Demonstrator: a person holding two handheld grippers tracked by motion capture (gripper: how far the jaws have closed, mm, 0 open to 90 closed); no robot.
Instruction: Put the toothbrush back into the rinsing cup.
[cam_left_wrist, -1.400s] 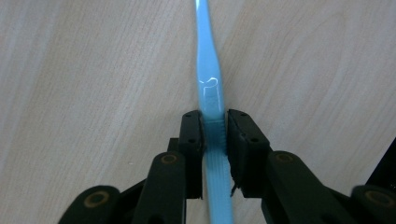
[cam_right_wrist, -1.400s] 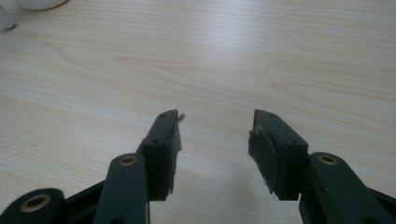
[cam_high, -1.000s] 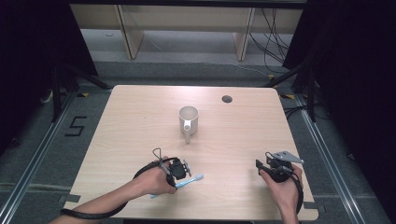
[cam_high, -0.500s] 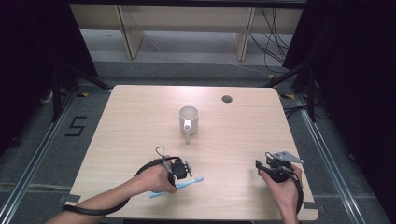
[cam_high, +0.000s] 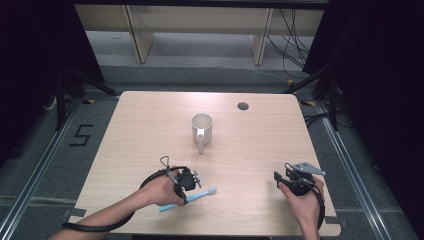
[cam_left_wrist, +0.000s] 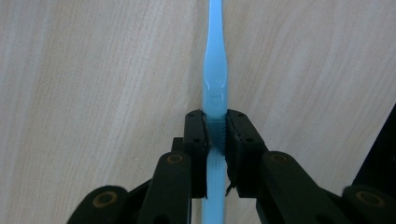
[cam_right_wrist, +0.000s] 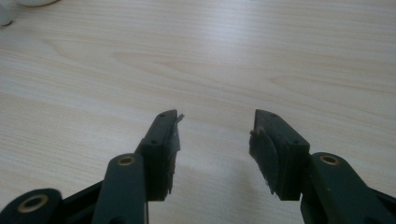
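Under the left claw (cam_left_wrist: 215, 140), toothbrush (cam_left_wrist: 215, 70) partly hidden.

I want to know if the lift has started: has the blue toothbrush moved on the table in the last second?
No. In the high view the blue toothbrush lies at the same spot and angle below the white mug, with the left gripper clamped on it.

Your only standing obstacle is the mug (cam_high: 202, 129) at the table's (cam_high: 150, 130) centre, handle toward 6 o'clock. From either hand you have bare wood toward 12 o'clock on both sides of it. The toothbrush (cam_high: 200, 194) lies flat at 6 o'clock of the mug, barring low passes there.
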